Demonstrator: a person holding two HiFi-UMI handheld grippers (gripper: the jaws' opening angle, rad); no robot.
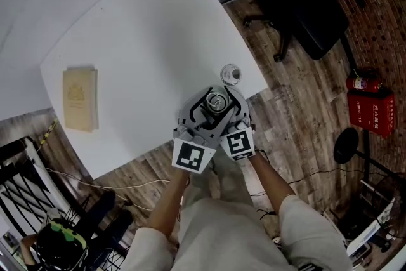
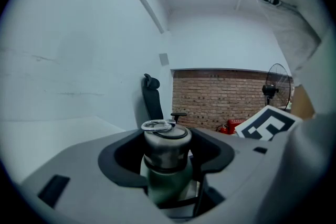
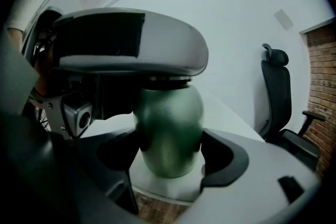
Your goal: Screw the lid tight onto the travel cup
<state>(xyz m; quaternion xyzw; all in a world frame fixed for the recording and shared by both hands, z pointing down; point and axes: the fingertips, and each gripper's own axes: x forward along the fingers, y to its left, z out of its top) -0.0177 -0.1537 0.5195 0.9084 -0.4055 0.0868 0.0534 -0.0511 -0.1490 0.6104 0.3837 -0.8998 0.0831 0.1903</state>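
The travel cup point(image 1: 216, 101) stands at the front edge of the white table point(image 1: 139, 41), near its right corner. It has a dark green body point(image 3: 169, 131) and a steel lid point(image 2: 166, 139) with a wire ring on top. My left gripper point(image 2: 167, 157) reaches in level at lid height. Its jaws stand round the lid with a dark gap on each side. My right gripper point(image 3: 168, 157) sits lower, shut on the green body, with the pads touching both sides. In the right gripper view the left gripper's grey body point(image 3: 131, 42) hides the lid.
A tan book point(image 1: 80, 98) lies near the table's left edge. A small round shiny thing point(image 1: 231, 74) sits just beyond the cup. Past the right corner stand a black office chair point(image 1: 304, 3), a red extinguisher box point(image 1: 369, 105) and a fan point(image 1: 347, 146).
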